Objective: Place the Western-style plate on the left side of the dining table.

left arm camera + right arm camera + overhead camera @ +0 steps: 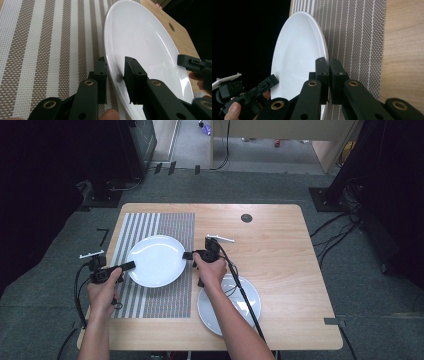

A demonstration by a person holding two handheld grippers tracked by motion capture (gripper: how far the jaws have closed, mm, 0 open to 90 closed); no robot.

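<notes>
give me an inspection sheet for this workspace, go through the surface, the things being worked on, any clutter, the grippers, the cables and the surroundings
Surface: wooden table, striped placemat on its left half.
Job's things: white plate on the placemat, held at opposite rims by both grippers.
Clutter: second white plate on bare wood near the front edge; round dark hole cover near the far edge.
Grippers: left gripper shut on the plate's left rim; right gripper shut on its right rim.
Cables: a black cable trails from each gripper toward the person; more cables lie on the floor to the right.
Surroundings: grey carpet, dark stands at the left and right, light wooden furniture beyond.
</notes>
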